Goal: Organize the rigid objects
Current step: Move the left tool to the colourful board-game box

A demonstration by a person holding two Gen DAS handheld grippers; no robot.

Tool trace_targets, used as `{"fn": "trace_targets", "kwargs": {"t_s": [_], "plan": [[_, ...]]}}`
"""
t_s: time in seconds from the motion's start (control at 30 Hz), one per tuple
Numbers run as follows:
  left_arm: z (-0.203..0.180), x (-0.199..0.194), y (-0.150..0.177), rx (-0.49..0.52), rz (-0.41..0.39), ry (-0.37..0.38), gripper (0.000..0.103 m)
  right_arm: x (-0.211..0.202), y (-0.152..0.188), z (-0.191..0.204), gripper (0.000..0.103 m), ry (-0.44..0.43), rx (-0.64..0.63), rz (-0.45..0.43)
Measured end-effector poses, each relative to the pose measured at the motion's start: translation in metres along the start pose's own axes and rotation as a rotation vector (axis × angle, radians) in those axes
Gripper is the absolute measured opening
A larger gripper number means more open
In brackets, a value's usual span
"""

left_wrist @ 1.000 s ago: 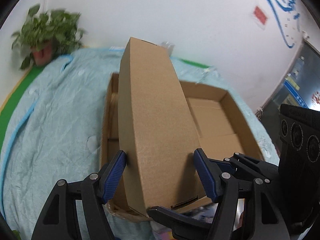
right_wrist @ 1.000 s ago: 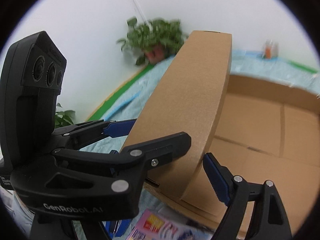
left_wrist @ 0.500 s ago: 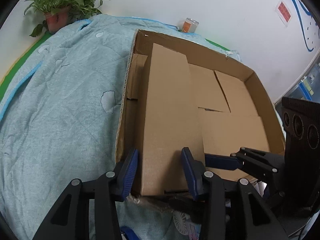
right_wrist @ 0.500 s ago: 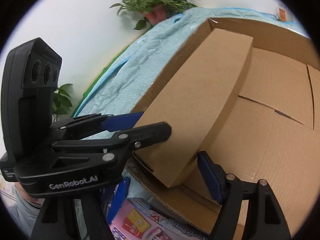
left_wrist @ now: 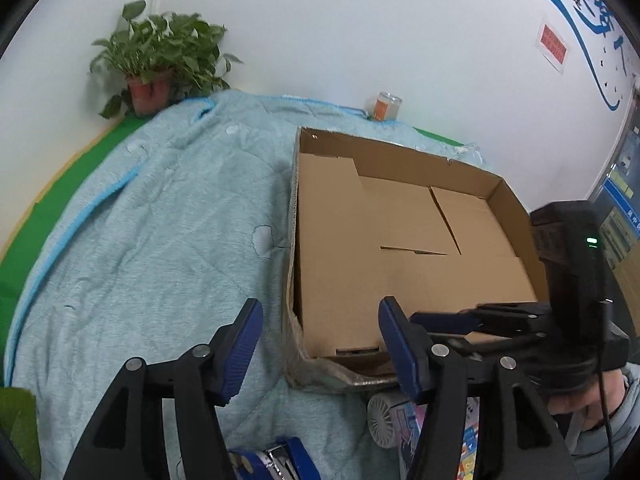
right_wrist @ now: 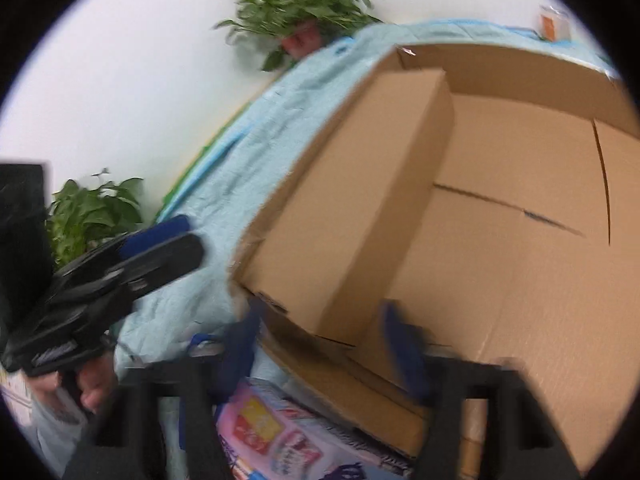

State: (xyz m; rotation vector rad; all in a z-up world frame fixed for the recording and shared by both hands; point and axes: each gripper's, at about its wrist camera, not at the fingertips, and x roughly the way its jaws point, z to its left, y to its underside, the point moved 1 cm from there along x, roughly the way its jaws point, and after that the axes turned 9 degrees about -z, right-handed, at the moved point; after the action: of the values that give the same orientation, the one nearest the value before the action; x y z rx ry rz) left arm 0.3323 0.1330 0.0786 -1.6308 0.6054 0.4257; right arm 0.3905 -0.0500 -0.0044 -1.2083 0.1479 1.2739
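A long narrow cardboard box (left_wrist: 336, 256) lies flat along the left side inside a large open shallow carton (left_wrist: 516, 208). It also shows in the right wrist view (right_wrist: 360, 208), inside the carton (right_wrist: 520, 76). My left gripper (left_wrist: 320, 344) is open and empty, just in front of the carton's near wall. My right gripper (right_wrist: 324, 344) is open and empty, near the narrow box's near end; this view is motion-blurred. The right gripper also appears at the right of the left wrist view (left_wrist: 500, 320).
A light blue quilt (left_wrist: 160, 240) covers the surface. A potted plant (left_wrist: 156, 68) and a small can (left_wrist: 386, 106) stand by the back wall. A blue object (left_wrist: 272, 460), a small white fan (left_wrist: 382, 416) and colourful packages (right_wrist: 272, 436) lie in front of the carton.
The narrow box went from tilted upright to lying flat in the carton. Both grippers have let go of it, opened wider and pulled back toward me.
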Motion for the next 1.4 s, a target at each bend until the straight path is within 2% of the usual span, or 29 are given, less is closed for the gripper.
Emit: {"fn": "trace_targets", "kwargs": {"t_s": [0.07, 0.13, 0.2, 0.27, 0.3, 0.33, 0.4, 0.5, 0.63, 0.67, 0.77, 0.8, 0.87, 0.93, 0.97, 1.0, 1.03, 1.07, 1.1, 1.13, 1.2, 1.23, 1.3, 1.4], "plan": [[-0.009, -0.022, 0.006, 0.024, -0.064, -0.033, 0.078, 0.008, 0.000, 0.003, 0.021, -0.025, 0.017, 0.006], [-0.015, -0.049, 0.012, 0.034, -0.155, -0.091, 0.103, 0.005, -0.001, 0.012, 0.024, 0.019, -0.017, -0.015], [-0.023, -0.073, 0.021, 0.038, -0.221, -0.132, 0.103, -0.007, 0.002, 0.022, 0.034, 0.052, -0.047, -0.048], [-0.028, -0.091, 0.028, 0.035, -0.244, -0.140, 0.103, -0.030, 0.013, 0.030, 0.073, 0.124, -0.088, -0.081], [-0.029, -0.099, 0.031, 0.027, -0.257, -0.148, 0.103, -0.044, 0.019, 0.032, 0.077, 0.174, -0.108, -0.116], [-0.031, -0.110, 0.035, 0.012, -0.272, -0.156, 0.103, -0.062, 0.029, 0.034, 0.079, 0.234, -0.127, -0.162], [-0.038, -0.122, 0.045, -0.012, -0.279, -0.126, 0.103, -0.092, 0.053, 0.039, 0.079, 0.343, -0.145, -0.223], [-0.053, -0.133, 0.063, -0.014, -0.241, -0.075, 0.103, -0.128, 0.093, 0.041, 0.079, 0.474, -0.135, -0.282], [-0.077, -0.132, 0.081, 0.007, -0.135, 0.019, 0.103, -0.160, 0.135, 0.034, 0.079, 0.547, -0.033, -0.311], [-0.082, -0.136, 0.084, 0.013, -0.133, 0.045, 0.103, -0.165, 0.141, 0.033, 0.079, 0.552, -0.017, -0.314], [-0.101, -0.151, 0.093, 0.033, -0.140, 0.047, 0.102, -0.178, 0.156, 0.035, 0.079, 0.579, -0.009, -0.332], [-0.107, -0.155, 0.095, 0.048, -0.142, 0.035, 0.099, -0.182, 0.160, 0.036, 0.079, 0.579, -0.002, -0.339], [-0.118, -0.161, 0.097, 0.090, -0.151, 0.009, 0.082, -0.192, 0.170, 0.038, 0.079, 0.579, 0.013, -0.357], [-0.124, -0.163, 0.097, 0.122, -0.142, 0.013, 0.028, -0.198, 0.178, 0.042, 0.078, 0.592, 0.016, -0.381], [-0.127, -0.163, 0.098, 0.133, -0.128, 0.028, 0.020, -0.200, 0.181, 0.044, 0.058, 0.593, 0.016, -0.394], [-0.127, -0.162, 0.099, 0.132, -0.124, 0.042, 0.018, -0.203, 0.184, 0.045, 0.042, 0.595, 0.010, -0.400], [-0.127, -0.165, 0.099, 0.120, -0.136, 0.069, 0.020, -0.204, 0.186, 0.045, 0.020, 0.604, 0.008, -0.393], [-0.127, -0.167, 0.100, 0.106, -0.143, 0.087, 0.027, -0.205, 0.188, 0.043, 0.020, 0.611, 0.011, -0.387], [-0.125, -0.168, 0.100, 0.088, -0.140, 0.102, 0.066, -0.205, 0.190, 0.044, 0.020, 0.604, 0.011, -0.384], [-0.121, -0.168, 0.099, 0.050, -0.128, 0.103, 0.100, -0.205, 0.192, 0.044, 0.024, 0.585, 0.008, -0.385], [-0.111, -0.166, 0.100, -0.019, -0.126, 0.093, 0.103, -0.204, 0.192, 0.043, 0.068, 0.514, 0.019, -0.385], [-0.106, -0.161, 0.100, -0.034, -0.101, 0.100, 0.103, -0.205, 0.193, 0.043, 0.095, 0.474, 0.029, -0.396], [-0.096, -0.148, 0.100, -0.055, -0.046, 0.109, 0.103, -0.205, 0.192, 0.042, 0.096, 0.377, 0.040, -0.411], [-0.081, -0.125, 0.103, -0.087, 0.028, 0.132, 0.103, -0.195, 0.187, 0.040, 0.096, 0.245, 0.059, -0.368]]}}
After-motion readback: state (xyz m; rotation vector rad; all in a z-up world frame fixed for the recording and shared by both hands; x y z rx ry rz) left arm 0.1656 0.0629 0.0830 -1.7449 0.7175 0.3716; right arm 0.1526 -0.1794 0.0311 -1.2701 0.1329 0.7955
